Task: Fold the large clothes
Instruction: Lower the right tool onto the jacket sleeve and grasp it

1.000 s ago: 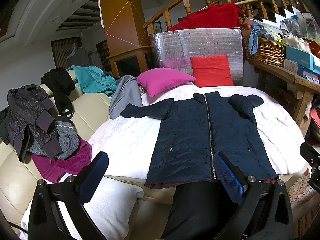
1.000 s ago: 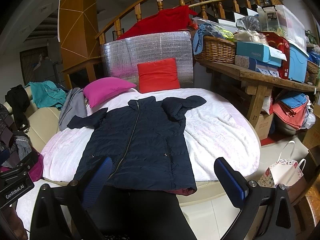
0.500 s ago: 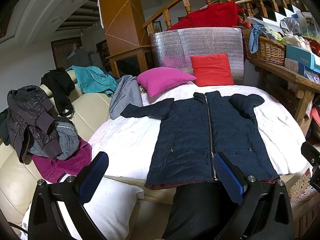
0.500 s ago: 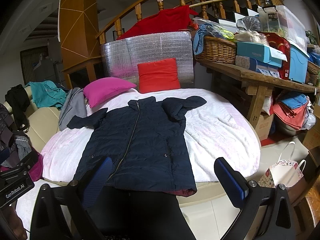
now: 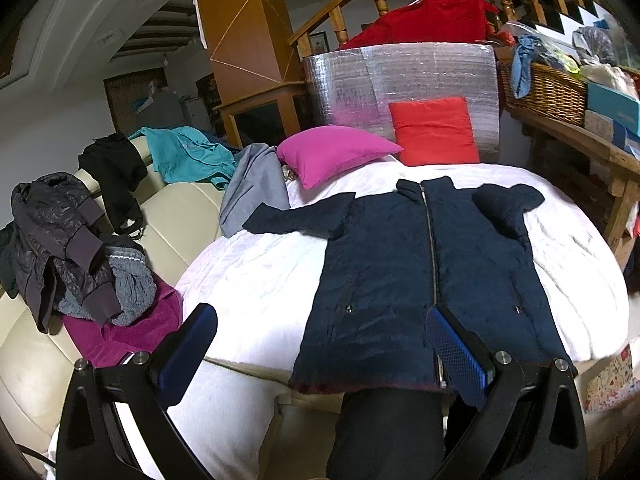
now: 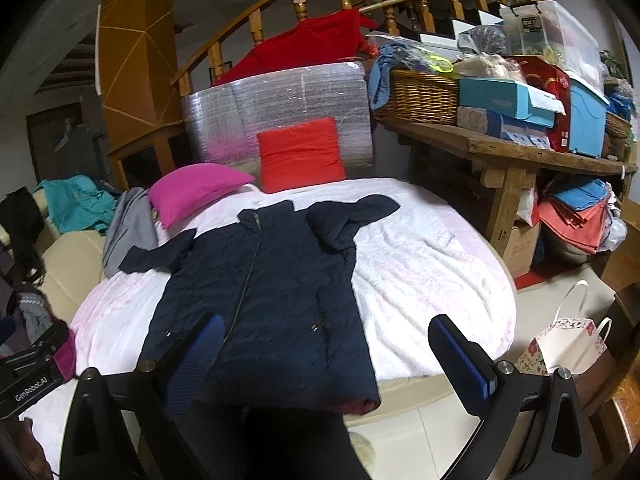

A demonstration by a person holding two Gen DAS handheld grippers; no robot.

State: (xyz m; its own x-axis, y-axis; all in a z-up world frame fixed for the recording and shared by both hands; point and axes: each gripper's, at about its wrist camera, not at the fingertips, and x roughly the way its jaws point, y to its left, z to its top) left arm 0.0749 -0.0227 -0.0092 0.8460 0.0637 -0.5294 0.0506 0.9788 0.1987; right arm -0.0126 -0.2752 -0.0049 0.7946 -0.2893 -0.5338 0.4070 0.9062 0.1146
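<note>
We see the navy coat (image 5: 420, 276) lying flat and zipped on the white blanket (image 5: 256, 280) of the round bed, collar toward the magenta pillow (image 5: 332, 156) and red cushion (image 5: 434, 130). One sleeve stretches out to the left toward the grey garment (image 5: 252, 184); the other is folded back onto the chest. The hem hangs at the near edge, just above a dark trouser leg (image 5: 384, 432).

Our left gripper (image 5: 320, 344) is spread wide and holds nothing, as is our right gripper (image 6: 326, 348); both hover short of the hem.

Only the left view shows the cream sofa (image 5: 176, 216) with its heap of dark jackets (image 5: 60, 248) and a purple towel (image 5: 120, 328). Only the right view shows the wooden bench (image 6: 520, 152) stacked with boxes, the wicker basket (image 6: 420, 96) in full, and a floral paper bag (image 6: 564, 344) on the floor.

Compared with a second ago, the coat lies unchanged, and both views have shifted only slightly.
</note>
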